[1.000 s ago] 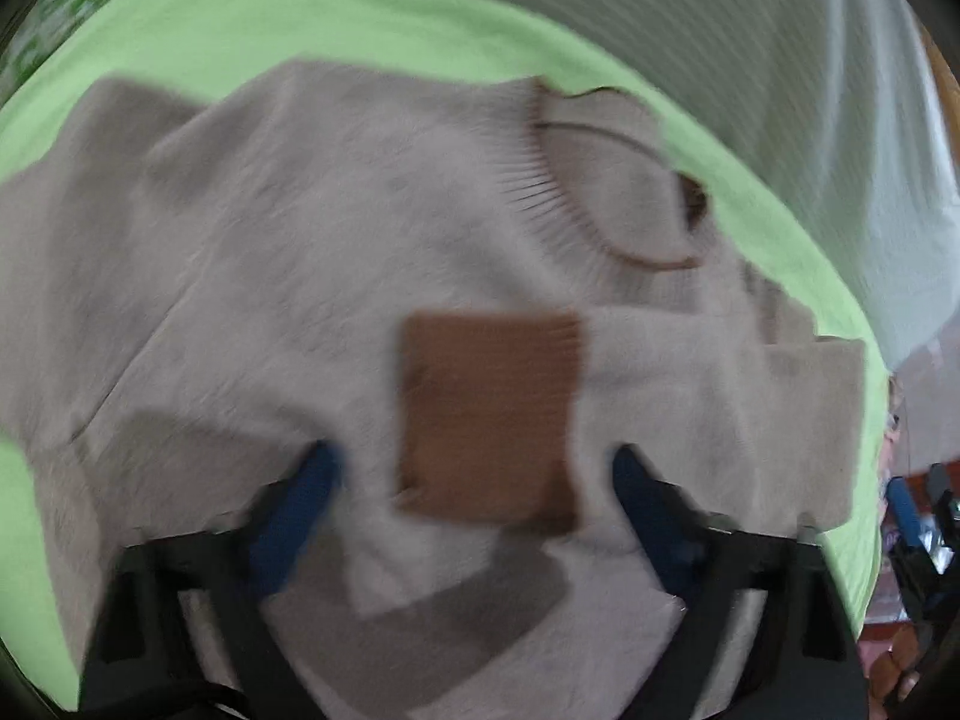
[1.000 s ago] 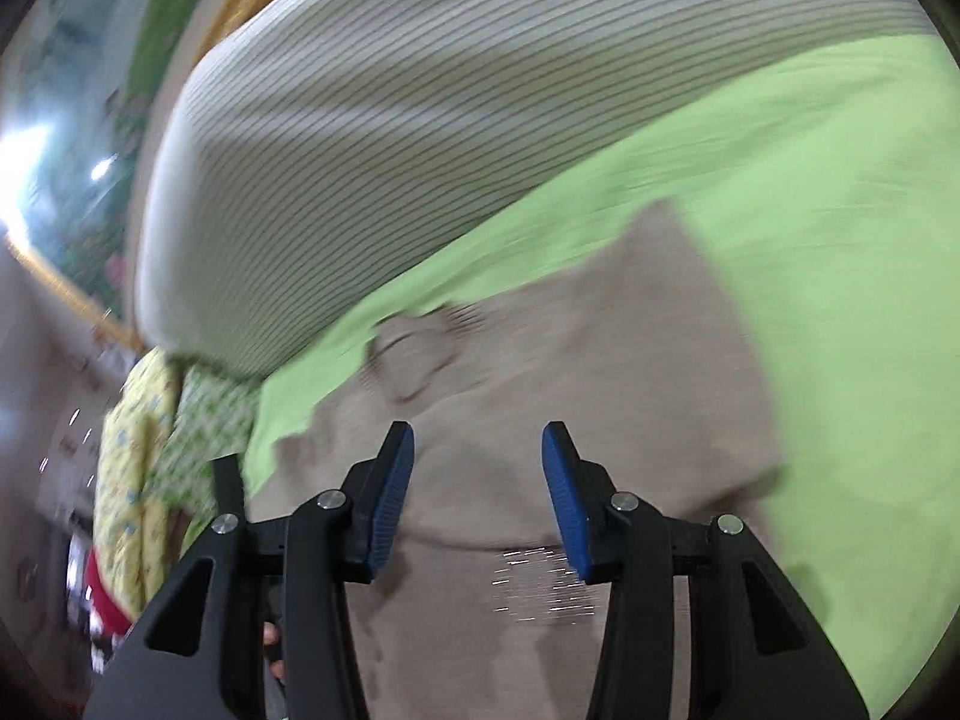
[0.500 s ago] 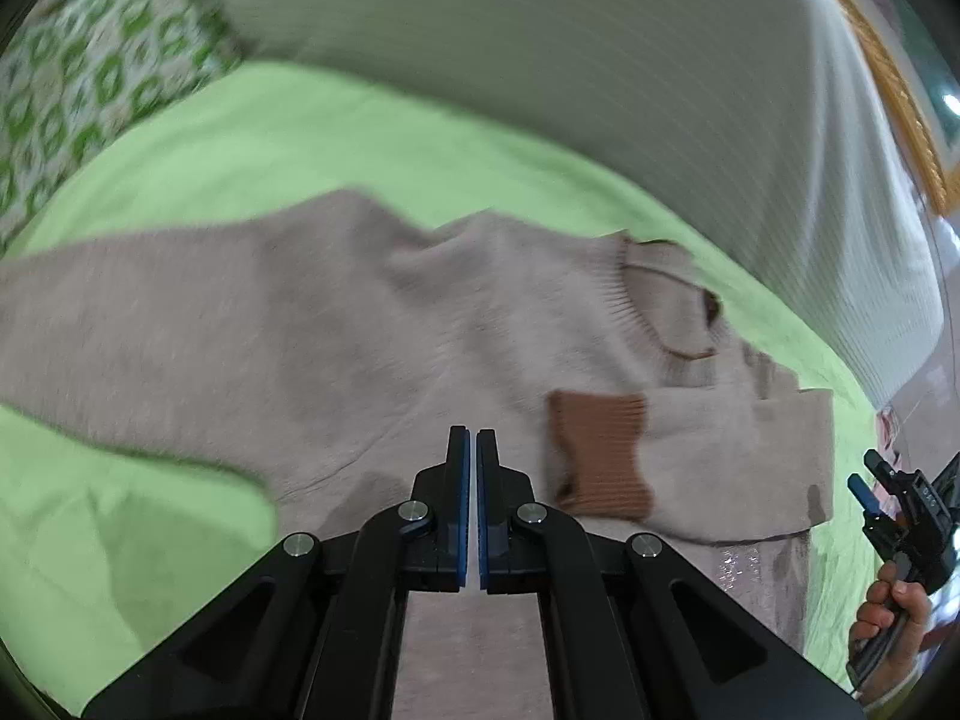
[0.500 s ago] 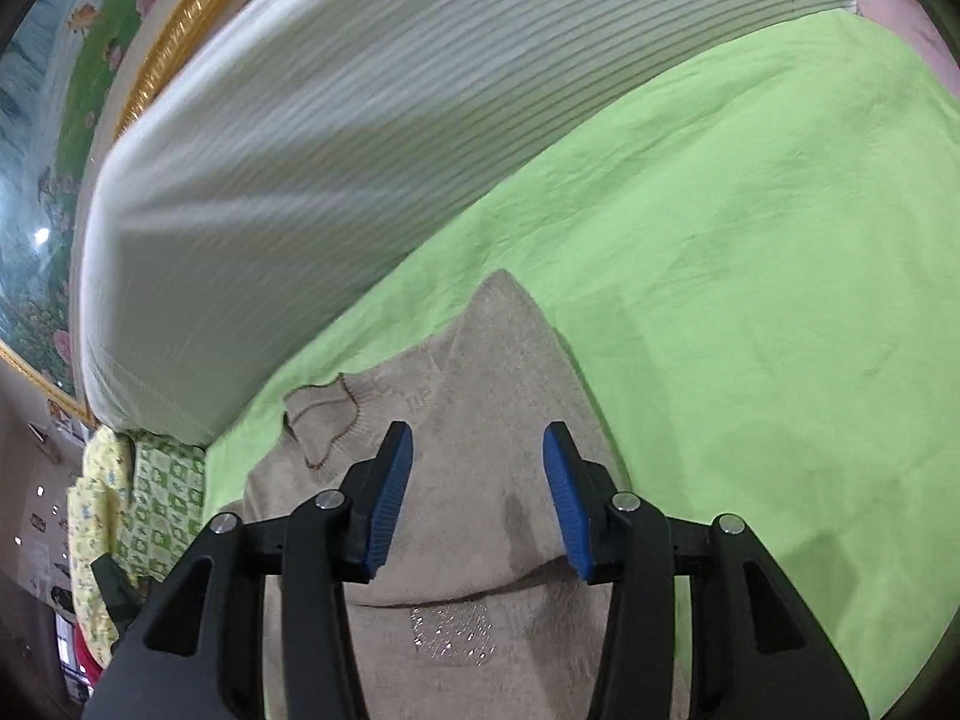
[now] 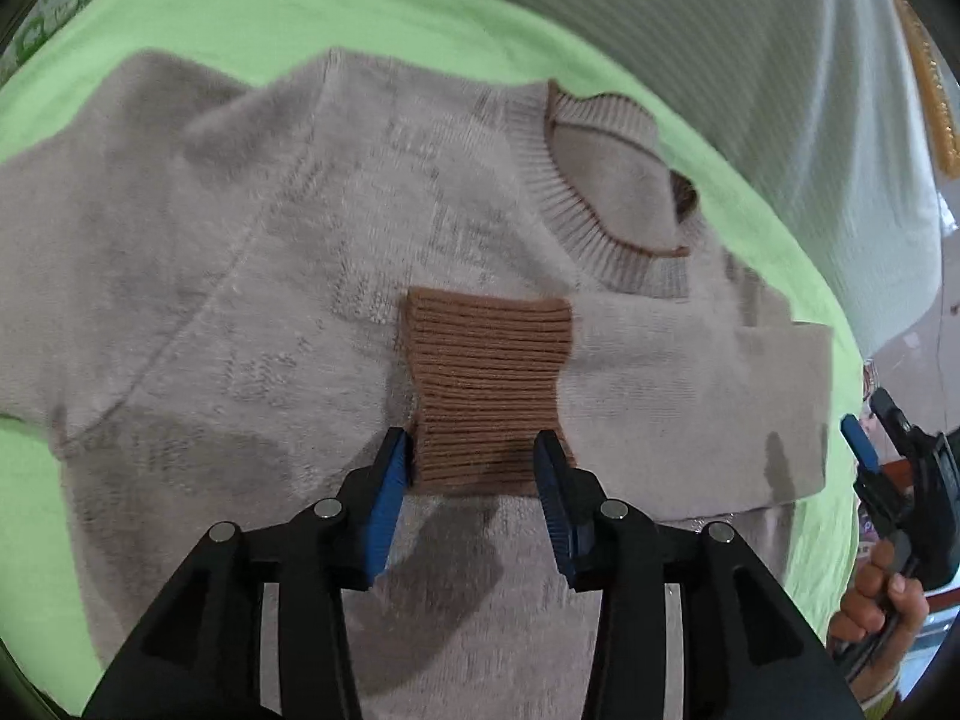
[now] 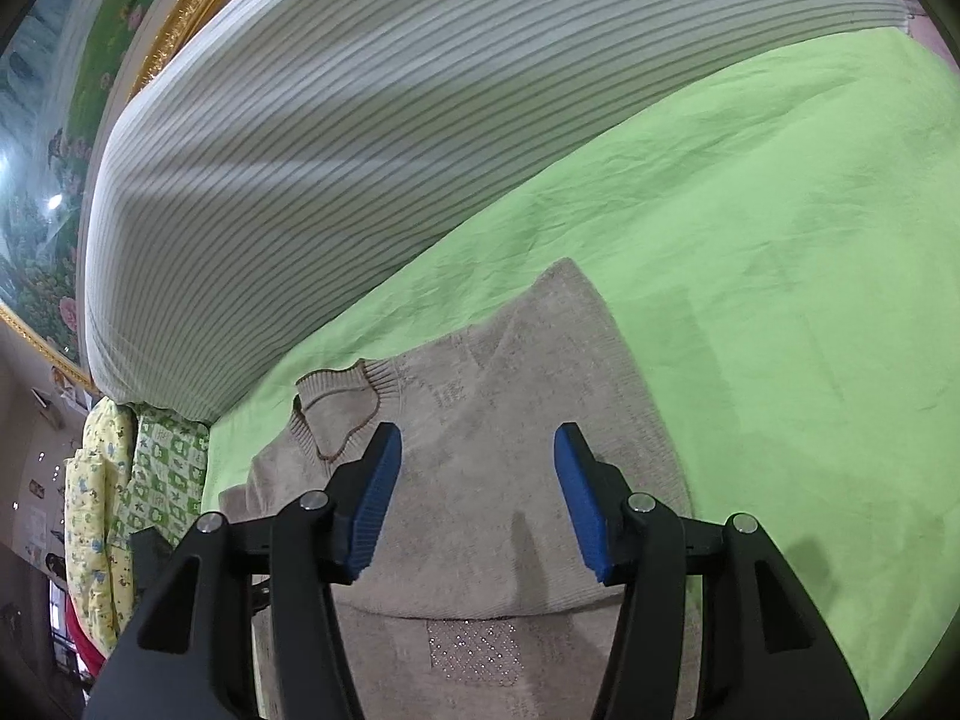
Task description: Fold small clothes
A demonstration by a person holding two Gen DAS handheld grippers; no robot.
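The sweater lies flat on the bedsheet, one sleeve cuff folded across its chest; behind it, seemingly, a striped mattress.

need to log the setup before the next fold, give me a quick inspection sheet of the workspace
surface: green sheet, wrinkled, spread over a bed.
job's things: beige sweater lies flat, collar toward the headboard; one sleeve is folded across the chest, its brown cuff on top.
clutter: patterned bedding stacked at the head of the bed.
grippers: left gripper jaws have just been opening, pads either side of the cuff's near edge, not pressing on it; right gripper open over the sweater's folded side, empty; a hand holds it.
cables: nothing seen.
surroundings: striped headboard, gold-framed floral picture behind it.
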